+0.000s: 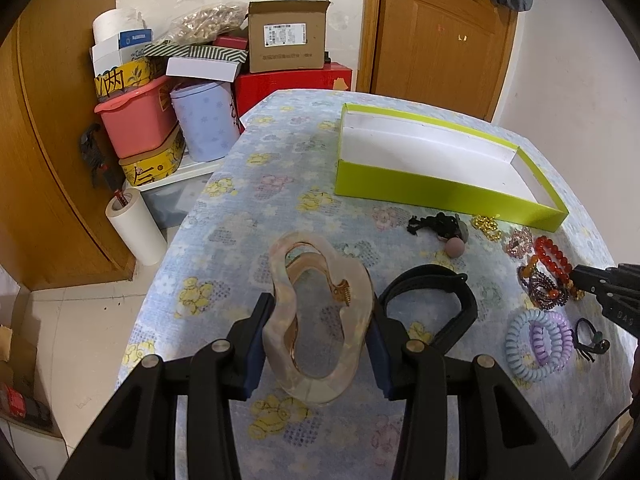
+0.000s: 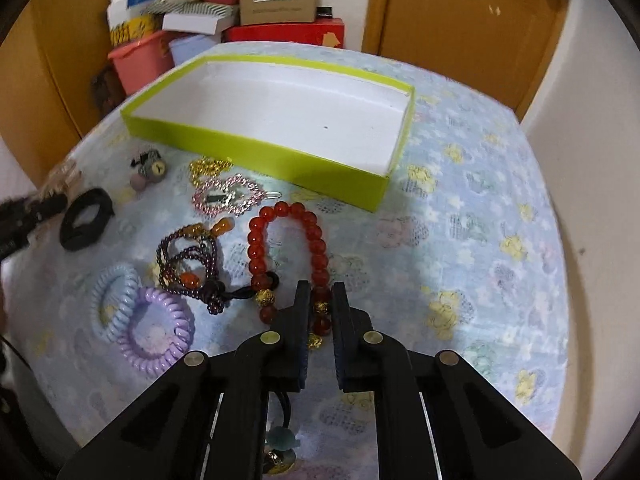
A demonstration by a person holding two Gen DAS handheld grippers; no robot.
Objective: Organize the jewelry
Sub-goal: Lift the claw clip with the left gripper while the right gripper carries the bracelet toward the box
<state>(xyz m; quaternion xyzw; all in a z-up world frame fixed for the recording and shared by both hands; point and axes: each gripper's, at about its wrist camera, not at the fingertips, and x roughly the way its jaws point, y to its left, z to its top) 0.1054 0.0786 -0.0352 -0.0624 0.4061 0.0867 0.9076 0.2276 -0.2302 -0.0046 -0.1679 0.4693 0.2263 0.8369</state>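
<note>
My left gripper [image 1: 320, 312] is shut on a large beige hair claw clip [image 1: 316, 320] and holds it above the flowered tablecloth. My right gripper [image 2: 321, 292] is shut on the red bead bracelet [image 2: 288, 256], near its gold beads; it also shows in the left wrist view [image 1: 554, 256]. The green box [image 2: 256, 152] with a white inside stands empty beyond; in the left wrist view the box [image 1: 440, 192] is ahead to the right. Loose pieces lie between: a black hair band [image 1: 436, 304], a purple bead string [image 2: 188, 264], spiral hair ties [image 2: 156, 332], a pink heart clip [image 2: 226, 198].
A gold chain [image 2: 208, 168] and a small black-and-grey hair tie [image 2: 148, 168] lie by the box front. A black cord with a charm [image 2: 280, 436] lies under my right gripper. Stacked boxes and tubs [image 1: 160, 112] stand beyond the table's left edge. A wooden door [image 1: 440, 36] is behind.
</note>
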